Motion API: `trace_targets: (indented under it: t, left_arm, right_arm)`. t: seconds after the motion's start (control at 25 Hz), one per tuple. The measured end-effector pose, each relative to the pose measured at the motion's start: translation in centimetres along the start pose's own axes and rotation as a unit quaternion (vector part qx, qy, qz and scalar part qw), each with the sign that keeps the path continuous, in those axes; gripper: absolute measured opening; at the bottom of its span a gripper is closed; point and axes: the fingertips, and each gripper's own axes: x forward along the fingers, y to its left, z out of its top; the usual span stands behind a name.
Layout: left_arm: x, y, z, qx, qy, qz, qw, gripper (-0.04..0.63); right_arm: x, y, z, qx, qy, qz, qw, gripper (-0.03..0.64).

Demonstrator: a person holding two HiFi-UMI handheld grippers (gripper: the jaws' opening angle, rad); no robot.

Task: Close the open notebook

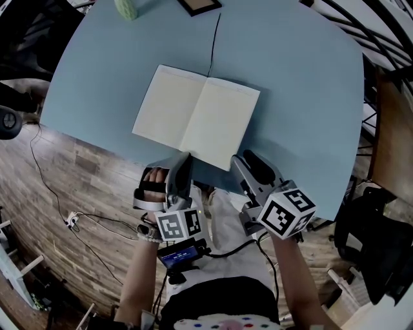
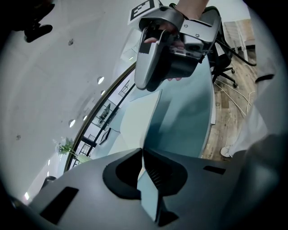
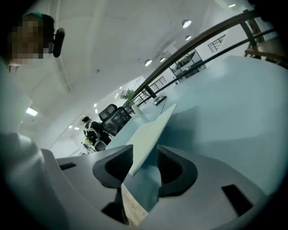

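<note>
The open notebook (image 1: 197,116) lies flat on the light blue table (image 1: 310,97), cream pages up. My left gripper (image 1: 185,158) sits at the notebook's near edge, close to the spine. In the left gripper view its jaws (image 2: 142,150) meet on that edge of the notebook (image 2: 137,119), one above and one below. My right gripper (image 1: 240,161) is at the right page's near corner. In the right gripper view its jaws (image 3: 143,164) stand wide, and the corner of the notebook (image 3: 155,130) pokes between them without touching the pads.
A black cable (image 1: 213,38) runs from the notebook's spine to the far table edge. A dark picture frame (image 1: 199,5) and a green object (image 1: 126,8) stand at the back. The table's near edge is just under both grippers, with wooden floor (image 1: 64,174) below.
</note>
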Motion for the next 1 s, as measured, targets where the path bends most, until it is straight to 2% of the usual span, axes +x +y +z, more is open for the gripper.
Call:
trace_targets:
  t: [0.12,0.24,0.44,0.56,0.76,1.0]
  left_arm:
    - [0.0,0.1,0.0,-0.002,-0.004,-0.001,1.0000,0.031]
    - [-0.1,0.2,-0.1,-0.007,-0.006,-0.002,1.0000,0.031]
    - [-0.1,0.1,0.0,-0.016,-0.012,-0.004,0.9998,0.032]
    - [-0.1,0.3,0.1,-0.052,-0.025,-0.015,0.9982,0.032]
    - [-0.8,0.9,-0.1,-0.095,-0.044,-0.034,0.9939,0.031]
    - [-2.1,3.4,-1.1,-0.189,-0.046,-0.025,0.9806,0.021]
  right_arm:
    - [0.8,0.1,-0.5,0.049,0.005,0.011,0.999,0.161]
    - [1.3,0.1,-0.8,0.059,0.010,0.006,0.998,0.160]
    - [1.5,0.3,-0.7,0.070,0.006,-0.001,0.998,0.079]
    - [1.5,0.7,-0.1,0.082,-0.006,0.005,0.997,0.066]
    - [1.8,2.2,1.0,0.068,-0.016,0.010,0.997,0.054]
    - [2.4,3.9,2.4,0.057,-0.020,0.020,0.998,0.048]
